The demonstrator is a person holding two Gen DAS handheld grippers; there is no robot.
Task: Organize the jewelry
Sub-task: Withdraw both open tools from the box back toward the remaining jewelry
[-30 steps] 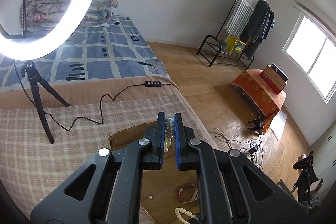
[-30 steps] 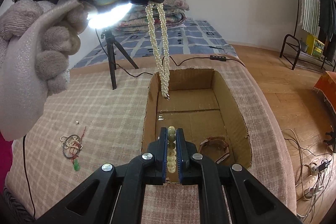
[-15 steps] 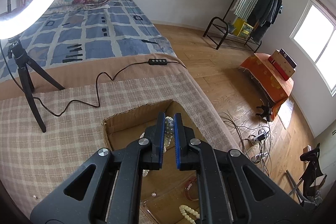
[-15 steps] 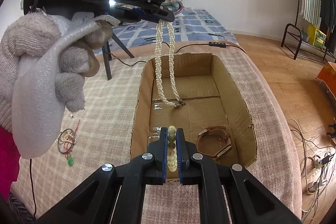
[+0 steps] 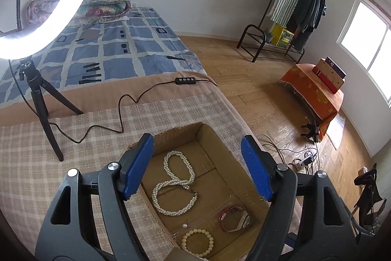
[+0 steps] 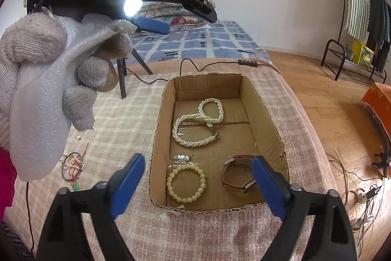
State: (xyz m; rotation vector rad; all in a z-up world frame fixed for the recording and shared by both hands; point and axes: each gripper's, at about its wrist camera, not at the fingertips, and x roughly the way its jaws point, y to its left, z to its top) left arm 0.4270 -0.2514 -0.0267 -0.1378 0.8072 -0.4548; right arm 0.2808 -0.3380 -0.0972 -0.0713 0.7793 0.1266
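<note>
On the plaid-covered bed sits an open cardboard box, and both grippers hover above it with their blue fingers spreading apart and nothing between them. The left gripper hangs over the far half of the box, where a long pearl necklace lies coiled on the bottom. The right gripper is over the near end, where a pale bead bracelet lies flat beside a brown-strapped wristwatch; a small pearl piece rests just beyond the bracelet. All four pieces lie apart from the fingers. Left of the box, on the blanket, a tangle of bangles and small pearls lies well apart from it. A gloved hand grips the left tool's handle, wrapped in white foam. A ring light's tripod stands on the bed behind, its cable trailing past the box.
</note>
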